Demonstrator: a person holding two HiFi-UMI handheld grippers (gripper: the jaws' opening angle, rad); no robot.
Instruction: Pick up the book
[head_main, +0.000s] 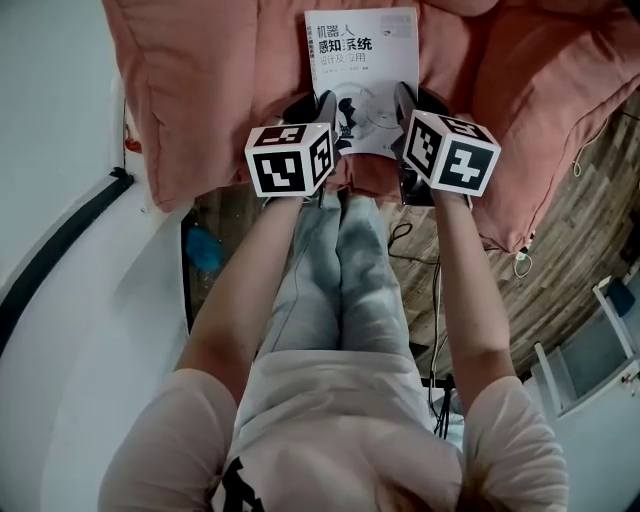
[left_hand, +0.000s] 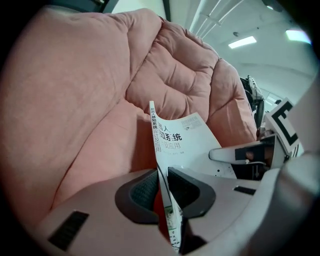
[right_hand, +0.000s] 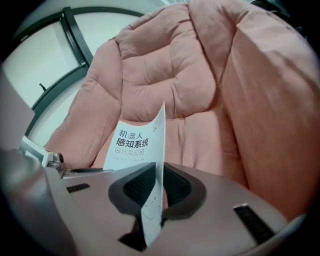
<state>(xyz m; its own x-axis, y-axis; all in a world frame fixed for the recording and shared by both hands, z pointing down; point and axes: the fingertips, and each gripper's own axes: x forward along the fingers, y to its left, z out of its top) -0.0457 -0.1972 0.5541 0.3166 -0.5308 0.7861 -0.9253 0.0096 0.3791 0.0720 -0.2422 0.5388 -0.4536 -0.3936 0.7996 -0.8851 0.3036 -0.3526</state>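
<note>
Pink and puffy, the big cushion (head_main: 200, 90) has a white book (head_main: 360, 60) over its front edge, near the middle. The left gripper (head_main: 325, 108) pinches the book's near left corner. The right gripper (head_main: 405, 100) pinches its near right corner. Both pairs of jaws press tight on the book's edges, one on each side.

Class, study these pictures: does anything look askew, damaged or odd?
Nothing stands out. The book looks straight over the pink cushion, its near corners pinched by the left tongs and right tongs. No tears or spills show.
</note>
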